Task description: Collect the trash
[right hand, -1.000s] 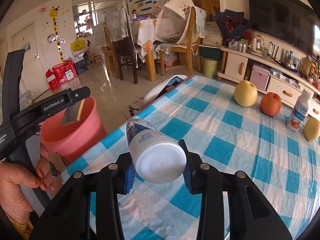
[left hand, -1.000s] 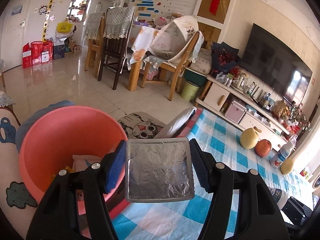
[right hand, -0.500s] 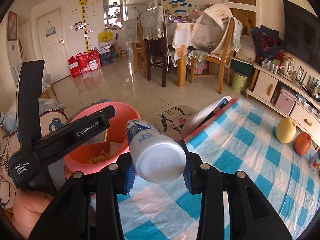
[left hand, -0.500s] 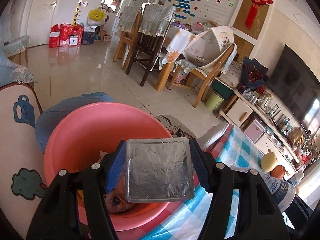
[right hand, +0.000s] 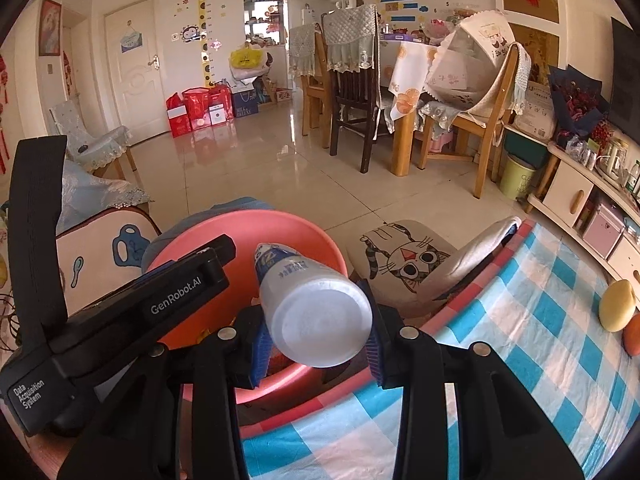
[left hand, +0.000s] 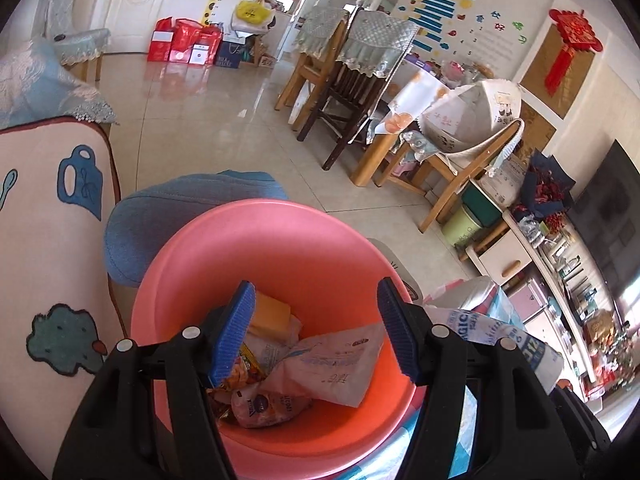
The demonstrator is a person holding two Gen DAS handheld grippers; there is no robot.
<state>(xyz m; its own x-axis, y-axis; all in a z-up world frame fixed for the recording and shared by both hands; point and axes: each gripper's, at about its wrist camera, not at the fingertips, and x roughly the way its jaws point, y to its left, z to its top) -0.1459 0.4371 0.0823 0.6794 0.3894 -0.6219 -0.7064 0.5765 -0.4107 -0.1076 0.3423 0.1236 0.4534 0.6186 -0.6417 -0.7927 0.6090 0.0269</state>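
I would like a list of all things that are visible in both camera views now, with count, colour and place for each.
bucket: one, pink, on the floor beside the table
wrappers: several, mixed colours, inside the bucket
bottle: one, white with blue print, held over the bucket's edge
tablecloth: one, blue and white check, on the table
fruit: two, yellow and orange, on the tablecloth at right
cat mat: one, beige, on the floor
chairs: several, wooden, by the dining table
left gripper: black with blue pads, open, empty, above the bucket
right gripper: shut on the bottle
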